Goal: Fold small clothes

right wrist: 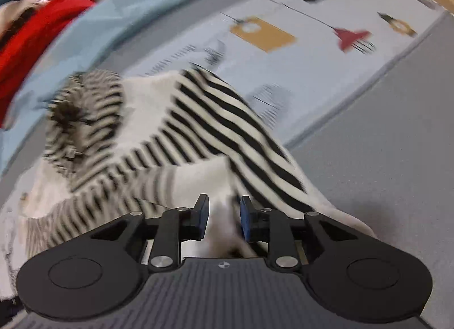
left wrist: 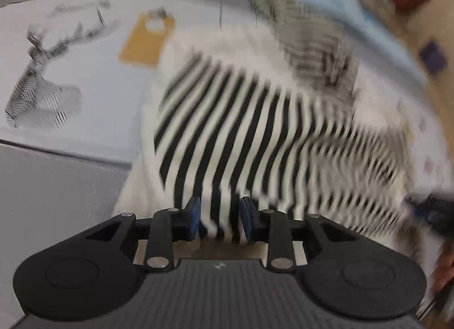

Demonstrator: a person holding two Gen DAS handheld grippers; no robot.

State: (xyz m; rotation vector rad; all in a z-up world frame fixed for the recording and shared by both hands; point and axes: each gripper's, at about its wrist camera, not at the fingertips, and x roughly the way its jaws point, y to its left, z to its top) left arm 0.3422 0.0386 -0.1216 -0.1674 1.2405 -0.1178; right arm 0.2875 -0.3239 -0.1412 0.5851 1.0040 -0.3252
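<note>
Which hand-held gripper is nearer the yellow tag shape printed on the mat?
Hard to call. The left hand-held gripper and the right hand-held gripper both sit over the striped garment, with the yellow tag shape well beyond the cloth.

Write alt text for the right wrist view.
A black two-finger right gripper with blue pads straddles white fabric of a black-and-white striped knit garment. The garment lies crumpled on a pale printed mat over grey flooring; red cloth lies far left. The picture is blurred.
</note>
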